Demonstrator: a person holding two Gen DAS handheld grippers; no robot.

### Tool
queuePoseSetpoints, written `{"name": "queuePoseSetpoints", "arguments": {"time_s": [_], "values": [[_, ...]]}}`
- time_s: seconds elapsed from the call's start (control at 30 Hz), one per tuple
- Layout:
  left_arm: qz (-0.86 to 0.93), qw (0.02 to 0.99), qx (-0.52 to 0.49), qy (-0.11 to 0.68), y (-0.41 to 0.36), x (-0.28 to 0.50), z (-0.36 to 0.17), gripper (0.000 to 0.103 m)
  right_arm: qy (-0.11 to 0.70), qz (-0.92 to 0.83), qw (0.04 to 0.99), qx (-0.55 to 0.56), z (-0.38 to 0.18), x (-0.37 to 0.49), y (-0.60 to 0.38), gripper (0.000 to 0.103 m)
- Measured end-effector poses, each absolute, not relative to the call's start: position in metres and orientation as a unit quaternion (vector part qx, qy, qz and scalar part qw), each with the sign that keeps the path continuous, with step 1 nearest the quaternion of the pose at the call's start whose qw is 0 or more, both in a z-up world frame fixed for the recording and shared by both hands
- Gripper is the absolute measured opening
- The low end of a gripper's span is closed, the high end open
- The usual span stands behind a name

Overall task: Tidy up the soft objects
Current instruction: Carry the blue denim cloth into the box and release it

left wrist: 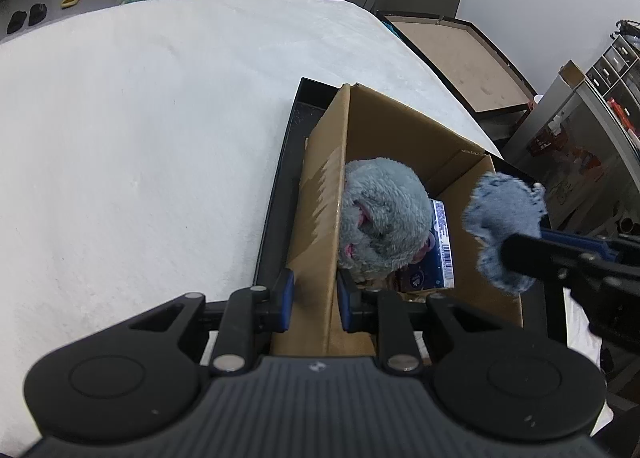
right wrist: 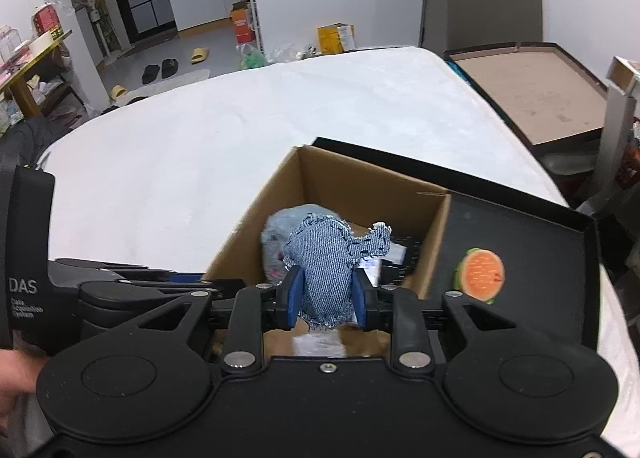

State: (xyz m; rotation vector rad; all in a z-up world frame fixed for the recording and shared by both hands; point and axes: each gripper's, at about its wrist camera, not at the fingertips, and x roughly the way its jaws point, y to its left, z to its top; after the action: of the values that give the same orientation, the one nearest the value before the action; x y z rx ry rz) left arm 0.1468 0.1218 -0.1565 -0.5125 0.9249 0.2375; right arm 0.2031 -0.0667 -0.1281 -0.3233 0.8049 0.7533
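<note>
A frayed denim soft toy (right wrist: 326,278) hangs above the open cardboard box (right wrist: 256,218) holding a fluffy grey plush (left wrist: 380,218).

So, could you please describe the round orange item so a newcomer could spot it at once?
On the white table sits a black tray holding an open cardboard box. Right of the box, on the tray's bare floor, lies the orange slice toy: a flat orange disc with a green rim, the only brightly coloured thing there.

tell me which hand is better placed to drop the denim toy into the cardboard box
Right. The right gripper already grips the denim toy above the open cardboard box, while the left gripper is clamped on the box's wall, steadying it.
</note>
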Motion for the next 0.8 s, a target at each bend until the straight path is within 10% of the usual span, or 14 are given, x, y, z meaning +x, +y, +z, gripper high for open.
{"name": "queuePoseSetpoints", "arguments": {"time_s": [0.13,0.57,0.8], "values": [[0.112,0.857,-0.246,0.440,0.123,0.146,-0.156,0.019,0.382,0.367,0.836,-0.144,-0.127,0.202,-0.063,0.047],[0.114,0.857,-0.245,0.438,0.123,0.145,-0.156,0.019,0.371,0.349,0.847,-0.153,-0.126,0.208,-0.083,0.055],[0.118,0.866,-0.229,0.428,0.116,0.145,-0.150,0.022,0.333,0.340,0.866,-0.152,-0.124,0.214,-0.102,0.080]]}}
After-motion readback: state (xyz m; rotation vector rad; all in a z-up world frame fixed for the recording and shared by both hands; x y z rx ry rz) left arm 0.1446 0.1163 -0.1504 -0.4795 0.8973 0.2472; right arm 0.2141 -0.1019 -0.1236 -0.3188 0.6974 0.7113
